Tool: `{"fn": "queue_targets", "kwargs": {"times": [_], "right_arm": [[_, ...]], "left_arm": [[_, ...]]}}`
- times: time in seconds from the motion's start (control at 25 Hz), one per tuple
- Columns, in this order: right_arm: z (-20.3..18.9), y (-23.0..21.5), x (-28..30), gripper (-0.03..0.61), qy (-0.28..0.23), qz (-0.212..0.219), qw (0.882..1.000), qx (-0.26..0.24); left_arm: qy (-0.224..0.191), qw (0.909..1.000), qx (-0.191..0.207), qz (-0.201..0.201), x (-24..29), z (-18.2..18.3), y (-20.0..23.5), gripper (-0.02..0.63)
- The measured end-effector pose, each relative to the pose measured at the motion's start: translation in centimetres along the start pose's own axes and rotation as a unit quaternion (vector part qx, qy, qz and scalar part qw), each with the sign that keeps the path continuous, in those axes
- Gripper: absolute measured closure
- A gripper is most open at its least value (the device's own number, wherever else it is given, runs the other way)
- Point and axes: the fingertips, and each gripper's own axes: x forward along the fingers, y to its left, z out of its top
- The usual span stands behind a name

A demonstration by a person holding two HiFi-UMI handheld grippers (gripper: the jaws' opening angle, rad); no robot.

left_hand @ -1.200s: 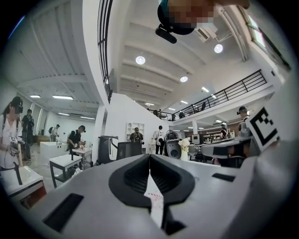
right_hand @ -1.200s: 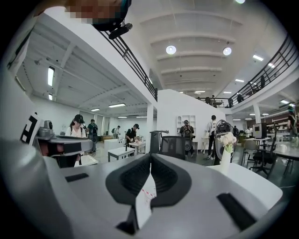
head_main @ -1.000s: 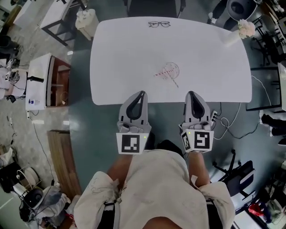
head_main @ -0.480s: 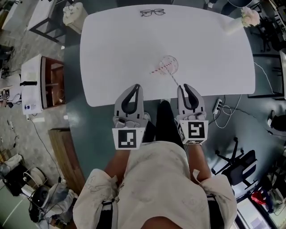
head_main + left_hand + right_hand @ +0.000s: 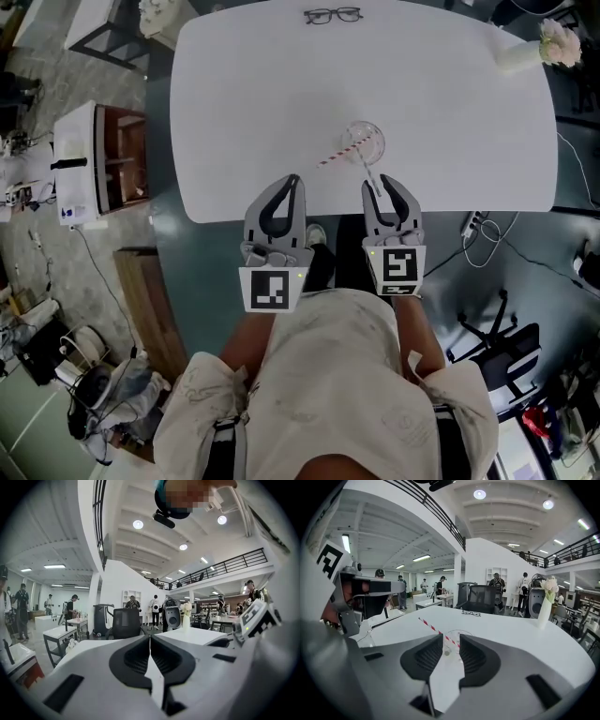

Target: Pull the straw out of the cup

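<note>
1. The clear cup (image 5: 364,141) sits near the tabletop's (image 5: 262,94) front edge, its striped straw (image 5: 336,154) leaning out leftward.
2. Right gripper (image 5: 451,638) fingers are slightly parted and empty, lined up on the cup. Left gripper (image 5: 150,637) fingers are pressed together, holding nothing.
3. The straw looks light and crushable, so pinch its exposed stem gently. The cup could tip.

The cup (image 5: 364,142) stood on the table (image 5: 281,112) near its front edge, the straw (image 5: 336,156) in it leaning out to the left. The glasses (image 5: 334,15) lay at the far edge, the vase (image 5: 525,56) at the far right corner. The left gripper (image 5: 292,180) and the right gripper (image 5: 382,184) hung side by side over the near edge, the right one just before the cup.
</note>
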Motion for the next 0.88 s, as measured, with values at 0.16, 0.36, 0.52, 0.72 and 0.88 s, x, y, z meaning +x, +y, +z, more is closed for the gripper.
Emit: {"fn": "queue_targets", "kwargs": {"times": [0.16,0.36,0.52,0.72,0.88], "right_arm": [[-1.1,-0.2,1.5,0.472,0.015,0.014,1.000,-0.003],[-1.8,-0.2,2.2,0.508,0.022,0.017,1.000,-0.002],[-2.2,-0.3,2.7,0.532,0.030,0.015,0.999,-0.001],[-2.2,-0.4,2.8,0.548,0.031,0.006,0.999,-0.002],[-1.9,-0.4,2.4,0.554,0.030,-0.002,1.000,-0.004]], "left_arm": [[0.013,0.9999,-0.003,0.001,1.1,-0.8,0.0,0.607],[0.021,0.9997,-0.008,0.007,1.7,-1.4,0.3,0.607],[0.016,0.9997,-0.014,0.011,2.0,-1.4,0.3,0.607],[0.016,0.9998,-0.011,0.010,1.7,-1.3,0.2,0.607],[0.009,0.9998,-0.015,0.011,1.2,-0.9,0.1,0.607]]}}
